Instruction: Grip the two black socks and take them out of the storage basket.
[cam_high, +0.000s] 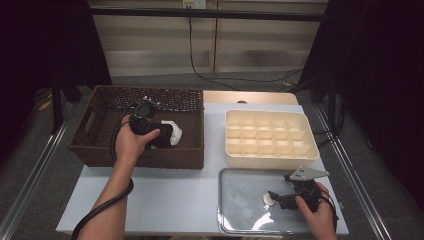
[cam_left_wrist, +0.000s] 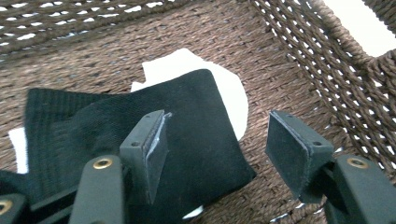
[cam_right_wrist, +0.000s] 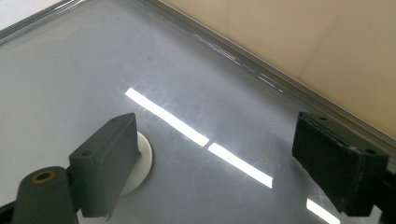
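Here the left tongs (cam_left_wrist: 212, 151) hang inside the dark brown woven wicker basket (cam_high: 95, 145), jaws parted and gripping nothing, with the near corner of a soft black knitted cloth, probably a sock (cam_left_wrist: 154, 140), lying between them. One pad rests over the fabric, the other stands clear above bare wicker. Just beyond that corner, a flat white piece of cloth or paper (cam_left_wrist: 233, 93) pokes out from under the black cloth, and the far wall of the basket rises behind it.

The black cloth looks light, limp and thick, so it should bunch and droop rather than keep its shape; it is neither fragile nor slippery against rubber pads. A pinch on the near corner or along the folded edge, deep enough to catch the full thickness, seems the safest hold. The white piece beneath may ride up with it if the jaws bite too low.

To the right of the basket, across the white bench (cam_high: 165, 200), the right tongs (cam_high: 272, 196) sit released over a shiny metal tray (cam_high: 240, 225), beside a small white round disc (cam_right_wrist: 140, 161).
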